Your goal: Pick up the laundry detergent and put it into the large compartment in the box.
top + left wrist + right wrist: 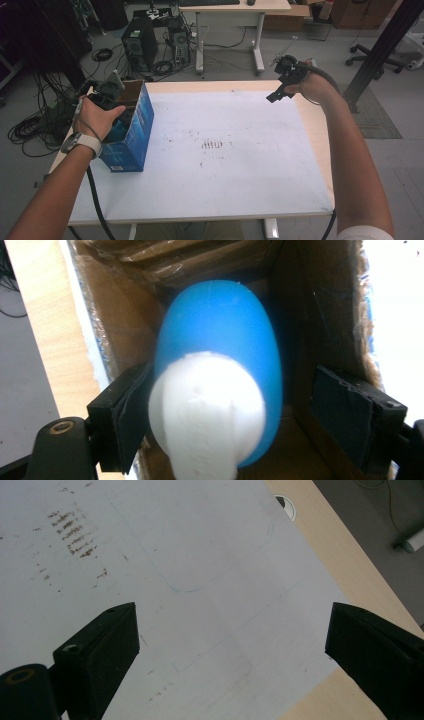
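Observation:
A blue cardboard box (134, 145) stands open-topped at the table's left edge. My left gripper (120, 115) reaches down into it from above. In the left gripper view, a smooth blue rounded object with a white end (220, 325) lies inside the box (320, 315) between the jaws of my left gripper (232, 390). The left pad (122, 410) is against it; the right pad (345, 410) stands clear of it. My right gripper (274, 96) hovers over the table's far right corner. There my right gripper (230, 630) is open, with nothing between its jaws.
A white sheet (240, 175) with brown marks (212, 145) covers the wooden table. A cable hole (285, 502) sits near its far right edge. On the floor beyond are a computer tower (140, 42), cable coils (35, 127), a desk (240, 10) and a black post (380, 50).

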The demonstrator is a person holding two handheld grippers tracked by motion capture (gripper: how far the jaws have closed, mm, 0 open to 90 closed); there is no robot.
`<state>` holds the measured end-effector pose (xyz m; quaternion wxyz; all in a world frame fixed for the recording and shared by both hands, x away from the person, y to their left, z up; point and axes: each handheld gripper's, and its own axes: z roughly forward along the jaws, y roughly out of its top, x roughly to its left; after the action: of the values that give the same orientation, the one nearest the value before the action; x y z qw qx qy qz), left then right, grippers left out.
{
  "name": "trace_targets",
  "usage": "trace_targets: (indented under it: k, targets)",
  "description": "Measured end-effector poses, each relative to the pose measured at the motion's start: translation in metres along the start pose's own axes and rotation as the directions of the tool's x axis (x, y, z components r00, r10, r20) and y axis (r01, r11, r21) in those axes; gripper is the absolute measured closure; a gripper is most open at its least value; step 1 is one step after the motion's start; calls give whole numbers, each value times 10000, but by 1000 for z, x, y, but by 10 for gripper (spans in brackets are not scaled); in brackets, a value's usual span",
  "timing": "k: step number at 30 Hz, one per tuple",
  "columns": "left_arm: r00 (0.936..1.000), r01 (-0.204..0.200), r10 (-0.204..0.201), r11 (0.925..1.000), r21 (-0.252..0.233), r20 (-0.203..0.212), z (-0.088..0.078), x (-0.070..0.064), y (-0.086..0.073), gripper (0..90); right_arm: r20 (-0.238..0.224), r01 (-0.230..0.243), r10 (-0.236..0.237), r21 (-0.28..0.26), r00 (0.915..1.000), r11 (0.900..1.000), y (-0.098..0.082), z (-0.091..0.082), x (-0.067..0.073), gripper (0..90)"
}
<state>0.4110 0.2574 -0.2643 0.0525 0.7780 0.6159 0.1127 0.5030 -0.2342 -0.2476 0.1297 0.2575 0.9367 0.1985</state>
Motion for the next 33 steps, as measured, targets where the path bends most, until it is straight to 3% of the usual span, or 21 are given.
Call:
trace_targets:
  k: [2,24,33]
  targets:
    - [10000,16,-16,10000,-19,6,-3,0,0,137,2,-1,1,-8,10000,10000,0,0,0,71]
    - [9992,-88,96,9997,-208,394,-24,2,-3,120,19,27,-27,-38,10000,10000,-1,-5,4,72]
    - [9992,-204,214,9993,-308,338,-37,0,-2,118,50,33,-33,-66,10000,10000,-2,-8,6,72]
